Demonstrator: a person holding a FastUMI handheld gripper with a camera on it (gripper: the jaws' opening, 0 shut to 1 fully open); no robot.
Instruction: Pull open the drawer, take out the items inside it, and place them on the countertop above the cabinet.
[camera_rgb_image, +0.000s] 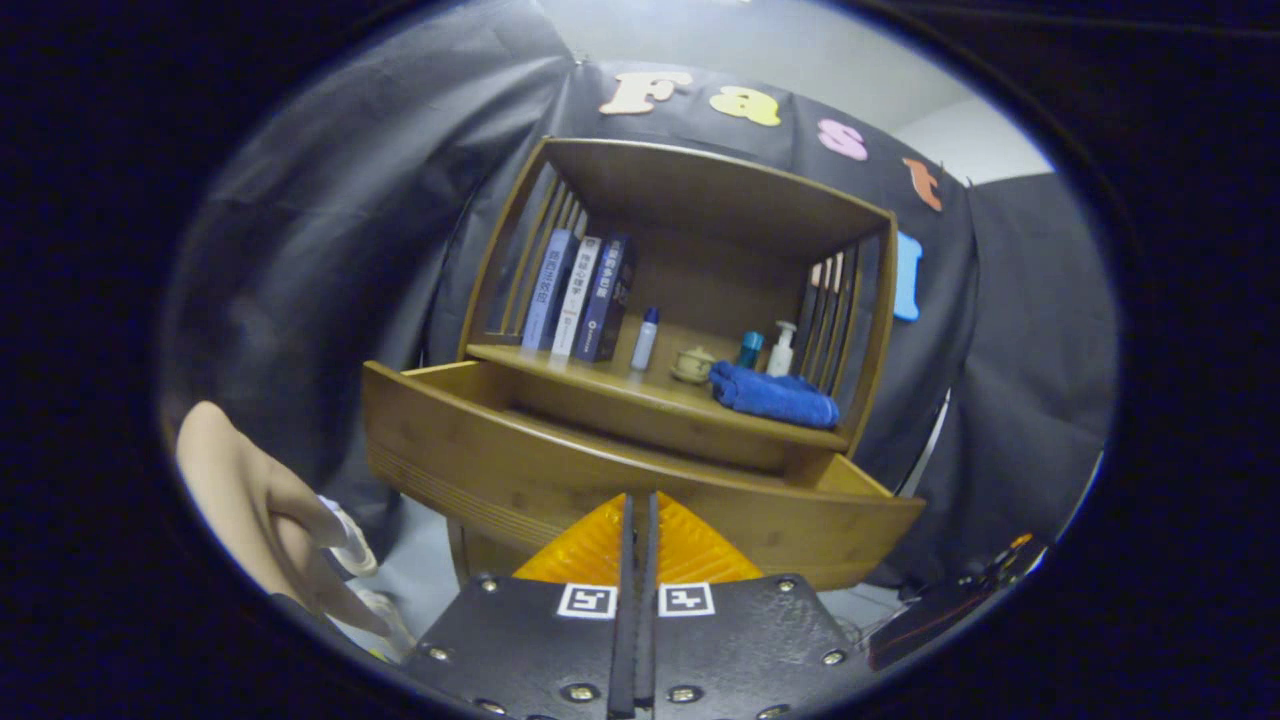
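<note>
- cabinet (690, 290) dead ahead, its drawer (640, 480) already pulled out towards the fingers (637, 520), inside hidden behind the front panel.
- worktop (640, 385) above carries books (580, 295), a blue towel (775, 395) and small bottles (645, 338); free room sits mid-shelf.
- fingers clenched together, holding nothing, just short of the drawer front.
- best to rise over the front edge, open up, then dip inside.
- a hand (275, 510) waits off to the side.

The wooden drawer (620, 480) stands pulled out of the cabinet toward me, its broad curved front just ahead of my fingers (I cannot see down inside it). Above it, on the countertop (600, 385), a folded blue towel (775, 395) lies near the right end.
</note>
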